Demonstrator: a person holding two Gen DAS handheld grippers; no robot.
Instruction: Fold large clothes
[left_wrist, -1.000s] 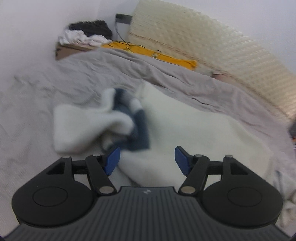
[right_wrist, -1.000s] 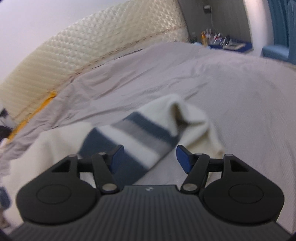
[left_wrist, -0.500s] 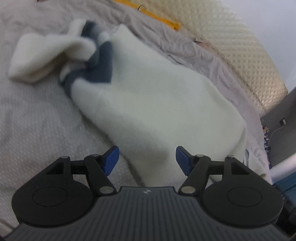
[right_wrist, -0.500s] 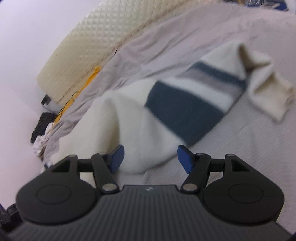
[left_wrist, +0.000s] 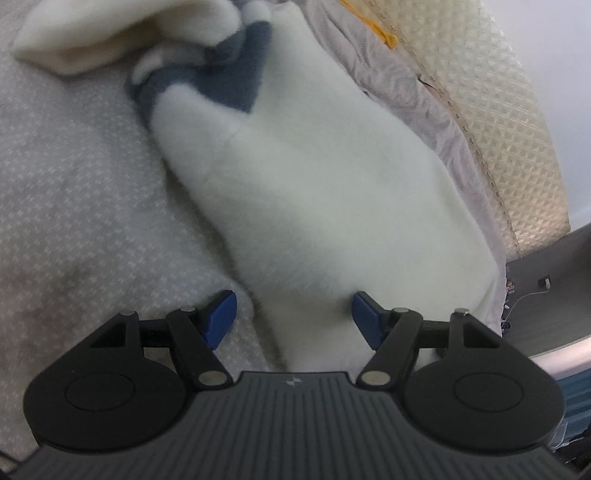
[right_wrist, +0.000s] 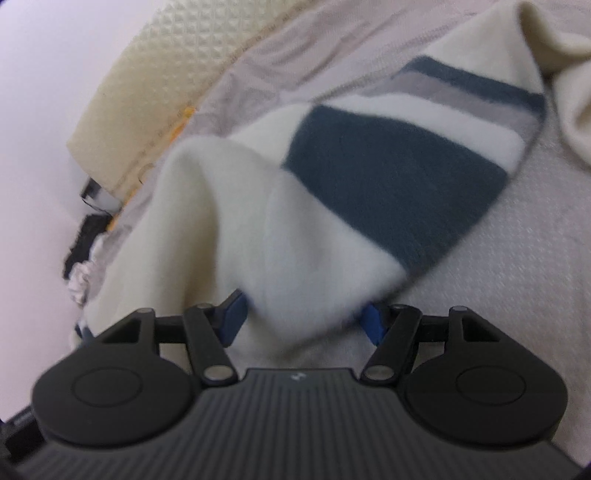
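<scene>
Sweater: cream fleece sweater (left_wrist: 314, 192) with navy and grey stripes lies spread on the grey bed cover (left_wrist: 74, 206), beside the quilted headboard (left_wrist: 491, 122).
Left gripper (left_wrist: 291, 314): blue fingers (left_wrist: 221, 314) stand wide apart over the sweater's near edge, gripping nothing.
Right gripper (right_wrist: 303, 317): fingers (right_wrist: 233, 314) wide apart, a cream fold between them, unpinched.
Sleeve: striped sleeve (right_wrist: 424, 147) lies far right.

sweater (left_wrist: 314, 206): fuzzy matt fleece | bedsheet (left_wrist: 74, 206): woven matt cloth | headboard (left_wrist: 498, 110): quilted, slightly glossy
</scene>
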